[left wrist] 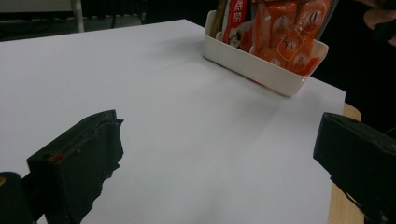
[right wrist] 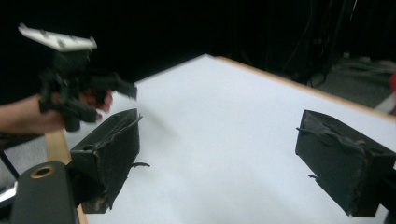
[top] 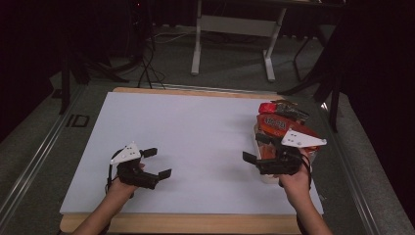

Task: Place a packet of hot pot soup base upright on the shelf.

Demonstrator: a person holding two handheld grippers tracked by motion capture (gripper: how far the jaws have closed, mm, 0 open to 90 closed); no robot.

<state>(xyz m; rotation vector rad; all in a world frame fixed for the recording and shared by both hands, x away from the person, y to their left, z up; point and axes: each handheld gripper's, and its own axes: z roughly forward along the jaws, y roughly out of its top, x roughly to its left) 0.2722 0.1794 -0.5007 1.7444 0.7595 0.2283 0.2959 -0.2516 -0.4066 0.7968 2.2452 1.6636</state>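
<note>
Reaching toward snack packets in white tray at right of high view, right claw wide open and empty; left claw also open, empty, waiting at lower left. Next probably needing lowering onto one packet, then closing.

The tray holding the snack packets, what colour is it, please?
Cream-white tray, best in the left gripper view.

room is sitting dim, background falling to near black. the white surface is catching soft overhead light and reading brightest, no hard glare. faint diffuse shadows are lying under the grippers. near fingers are showing soft and grainy, edges slightly blurred.
</note>
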